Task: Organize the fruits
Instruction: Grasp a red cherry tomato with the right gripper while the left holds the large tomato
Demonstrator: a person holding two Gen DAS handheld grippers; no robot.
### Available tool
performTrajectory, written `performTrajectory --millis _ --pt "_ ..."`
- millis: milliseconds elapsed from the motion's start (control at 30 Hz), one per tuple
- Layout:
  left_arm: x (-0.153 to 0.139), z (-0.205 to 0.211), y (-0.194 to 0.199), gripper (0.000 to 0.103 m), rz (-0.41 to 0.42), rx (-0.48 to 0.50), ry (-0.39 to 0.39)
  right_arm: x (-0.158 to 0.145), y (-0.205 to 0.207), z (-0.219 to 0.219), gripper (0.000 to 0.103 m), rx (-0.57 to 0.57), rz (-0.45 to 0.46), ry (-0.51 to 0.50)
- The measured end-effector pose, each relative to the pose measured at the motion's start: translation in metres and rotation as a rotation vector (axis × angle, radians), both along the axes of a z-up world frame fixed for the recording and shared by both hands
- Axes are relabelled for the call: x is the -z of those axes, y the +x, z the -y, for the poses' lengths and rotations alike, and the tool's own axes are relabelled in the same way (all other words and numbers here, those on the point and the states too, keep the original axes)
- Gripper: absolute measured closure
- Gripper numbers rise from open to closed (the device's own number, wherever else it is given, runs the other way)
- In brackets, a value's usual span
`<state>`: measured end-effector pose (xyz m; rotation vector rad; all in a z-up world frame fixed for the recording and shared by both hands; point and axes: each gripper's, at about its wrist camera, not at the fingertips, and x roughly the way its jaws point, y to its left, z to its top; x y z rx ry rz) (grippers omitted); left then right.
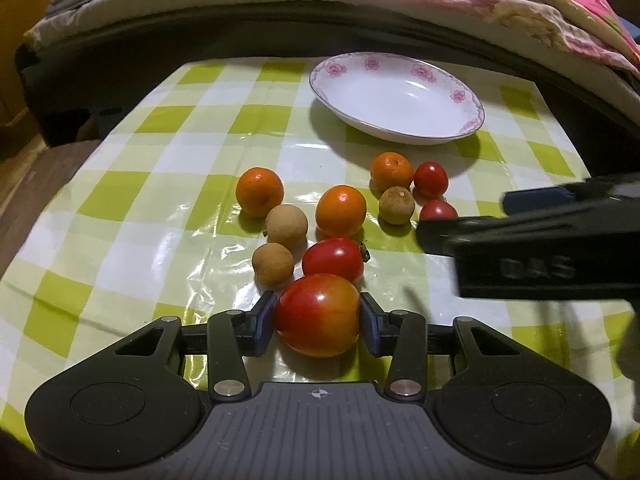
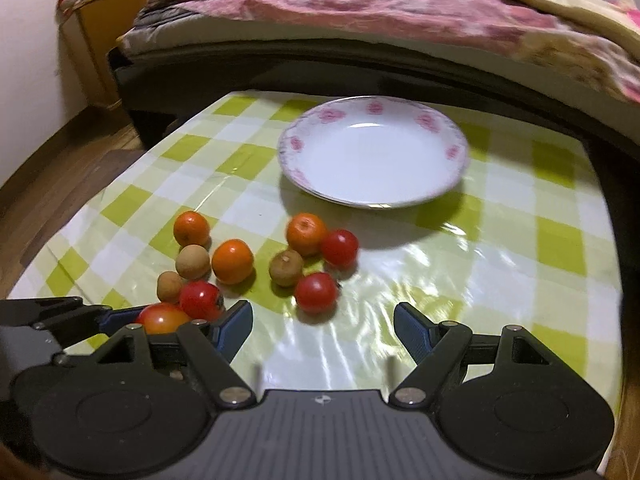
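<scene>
While the left gripper clamps the big tomato, the right gripper hovers — jaws apart, empty.

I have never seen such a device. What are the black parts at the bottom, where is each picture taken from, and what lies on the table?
No robot here: a person holds one pair of tongs in each hand, with a camera on each looking forward along its fingers. One picture comes from the left tongs, one from the right tongs. On the green checked tablecloth lie small oranges, brown round fruits and red tomatoes, behind them an empty flowered plate. The left tongs grip the big red-yellow tomato. The right tongs are open and hold nothing.
</scene>
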<state>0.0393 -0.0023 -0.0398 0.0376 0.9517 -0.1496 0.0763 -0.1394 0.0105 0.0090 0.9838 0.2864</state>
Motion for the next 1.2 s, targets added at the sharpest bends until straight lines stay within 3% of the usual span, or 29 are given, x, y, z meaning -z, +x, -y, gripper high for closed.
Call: performTrajectory --millis 67,200,333,500,867,933,1067,1200 --pt "0.0 0.0 0.0 0.051 0.003 0.005 -0.005 0.005 0.007 -0.004 0.024 -0.014 -0.004 -0.004" --pt "0.002 -0.001 0.0 0.051 0.012 0.019 -0.006 0.018 0.019 -0.005 0.054 -0.022 -0.062 -0.001" --pt "0.003 0.0 0.0 0.046 0.022 0.019 0.005 0.023 0.018 -0.004 0.064 -0.03 -0.058 -0.026" --pt "0.002 -0.002 -0.001 0.051 0.018 0.013 0.01 0.022 0.016 -0.002 0.073 -0.031 -0.06 -0.016" --pt "-0.004 -0.002 -0.005 0.052 -0.021 0.003 -0.027 0.014 0.005 0.008 0.075 -0.038 -0.058 0.008" --pt "-0.004 0.003 -0.007 0.052 -0.019 0.018 -0.015 0.01 0.003 0.012 0.086 -0.034 -0.056 0.018" --pt "0.0 0.008 -0.01 0.051 -0.026 0.044 0.015 0.009 -0.001 0.015 0.087 -0.033 -0.068 0.007" --pt "0.0 0.004 -0.011 0.051 -0.025 0.046 -0.005 0.015 -0.002 0.015 0.087 -0.051 -0.097 0.016"
